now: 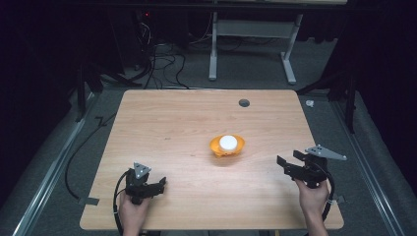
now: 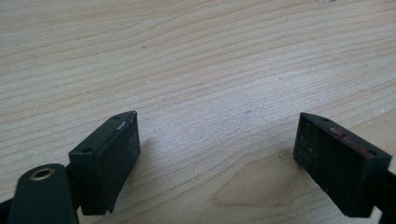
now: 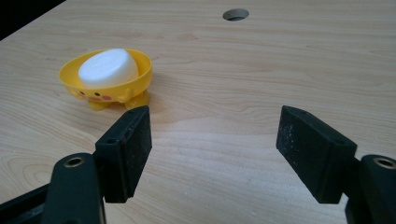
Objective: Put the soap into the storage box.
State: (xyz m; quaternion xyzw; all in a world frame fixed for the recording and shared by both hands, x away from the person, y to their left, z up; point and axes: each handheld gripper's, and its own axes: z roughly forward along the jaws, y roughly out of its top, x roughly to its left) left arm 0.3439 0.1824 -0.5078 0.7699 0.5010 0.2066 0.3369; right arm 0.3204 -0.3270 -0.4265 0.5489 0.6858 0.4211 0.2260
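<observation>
- A yellow soap dish (image 1: 226, 147) stands on the wooden table (image 1: 177, 123), a little right of the middle, its short feet on the wood.
- In the right gripper view the dish (image 3: 108, 84) shows a small painted face with pink cheeks on its side.
- A white bar of soap (image 1: 228, 142) lies in the dish's bowl; from the right gripper view the bar (image 3: 108, 67) sits slightly tilted, rising above the rim.
- The right gripper (image 1: 287, 164) is held low over the table's right side, near the dish but apart from it, its jaws pointing towards it.
- Its jaws stand wide apart with nothing between them but bare wood (image 3: 215, 135); the dish lies beyond the left jaw in that view.
- The left gripper (image 1: 161, 184) is held near the table's front left edge, well apart from the dish.
- Its jaws are also spread wide and hold nothing; only wood grain lies between them (image 2: 215, 140).
- A round cable hole (image 1: 244, 103) sits near the table's far edge, beyond the dish.
</observation>
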